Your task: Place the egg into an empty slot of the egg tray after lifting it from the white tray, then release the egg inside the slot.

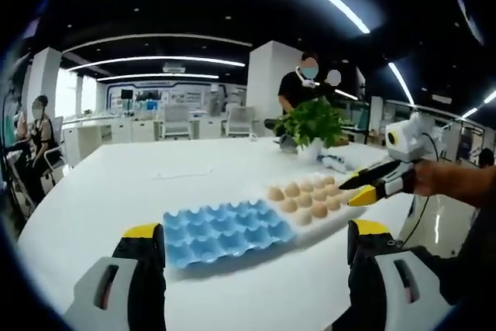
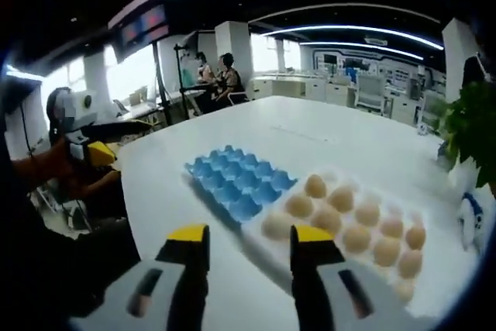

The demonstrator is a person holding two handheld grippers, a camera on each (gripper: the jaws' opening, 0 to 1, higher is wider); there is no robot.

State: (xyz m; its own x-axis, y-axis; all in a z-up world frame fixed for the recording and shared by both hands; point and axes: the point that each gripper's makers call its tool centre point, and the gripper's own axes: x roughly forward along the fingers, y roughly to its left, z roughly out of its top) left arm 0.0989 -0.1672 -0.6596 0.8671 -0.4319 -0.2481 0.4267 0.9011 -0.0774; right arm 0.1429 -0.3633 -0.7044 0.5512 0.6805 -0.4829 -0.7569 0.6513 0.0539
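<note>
Your left hand-held gripper (image 1: 256,242) sits low over the white surface (image 1: 116,184), jaws spread wide w/ nothing between them, yellow tips up at the bottom of the left gripper view. Just ahead of it lies the blue egg tray (image 1: 225,232), all slots empty as far as I can see. Touching its far right end is the white tray (image 1: 325,218), holding abt a dozen tan eggs (image 1: 306,195) in rows. In that same view your right hand-held gripper (image 1: 363,187) comes in from the right, tips right over the white tray's far corner, near the eggs; jaws look nearly together there, but hard to read at that angle. Your hand (image 1: 434,176) shows behind it. In the right gripper view the right hand-held gripper (image 2: 248,239) has its jaws clearly apart, gripping nothing, hovering above the seam where the egg tray (image 2: 236,180) meets the white tray (image 2: 260,246). Eggs (image 2: 341,218) all sit in the white tray, none lifted, none in the blue slots. Left hand-held gripper (image 2: 97,141) shows at the left edge of this view, well apart from both trays. Background: a potted plant (image 1: 311,125) stands on the surface beyond the trays, a person (image 1: 302,83) behind it, chairs and desks further off.
</note>
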